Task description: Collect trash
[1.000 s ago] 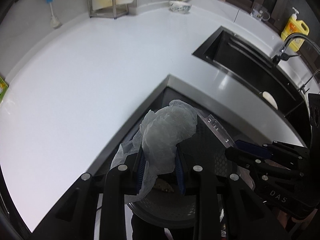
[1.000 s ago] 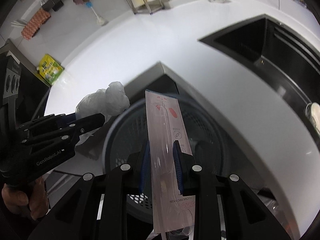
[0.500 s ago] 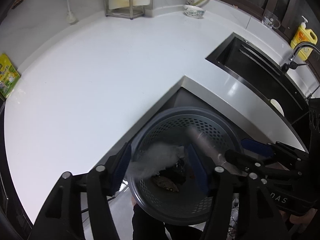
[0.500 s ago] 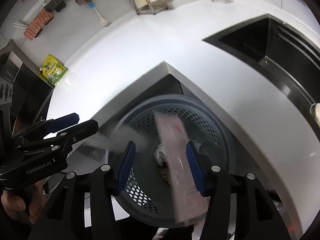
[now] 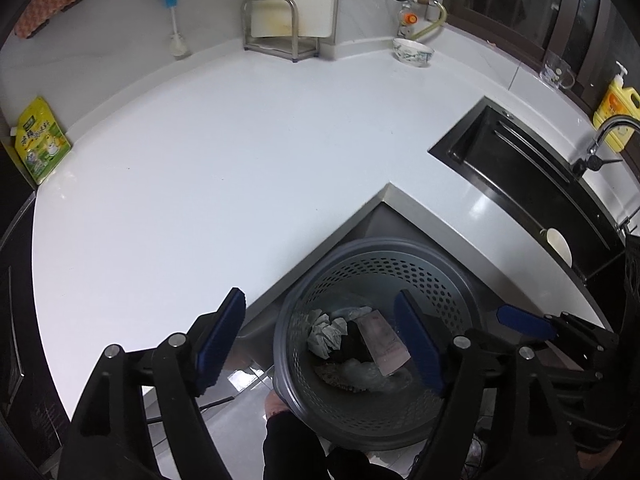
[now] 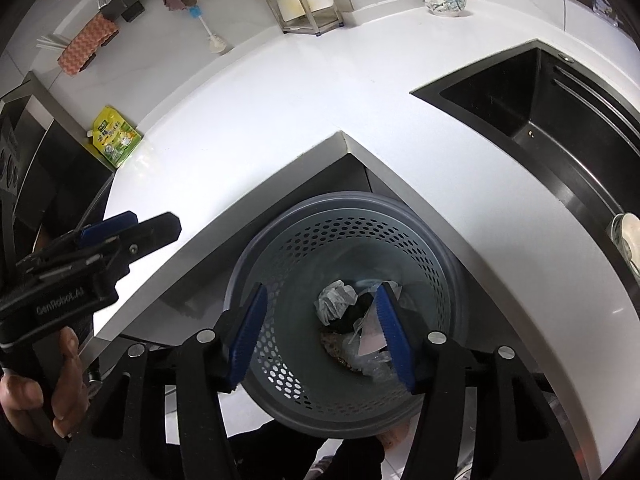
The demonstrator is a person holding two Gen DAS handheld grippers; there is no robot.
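The left gripper (image 6: 130, 228) body bears the marking "GenRobot.AI". The yellow pouch (image 5: 40, 142) and the pink card (image 5: 382, 340) in the bin carry print, probably text, too small to read.

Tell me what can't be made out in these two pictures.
- Bottom of the bin: buried under trash in both views.
- Print on the pink wrapper: too small in the left view; half behind a finger in the right.
- Plate in the sink: cut off at the right view's edge.

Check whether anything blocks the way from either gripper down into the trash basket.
Nothing visible does. The left gripper and right gripper are open above the trash basket, whose mouth is uncovered, with trash at its bottom.
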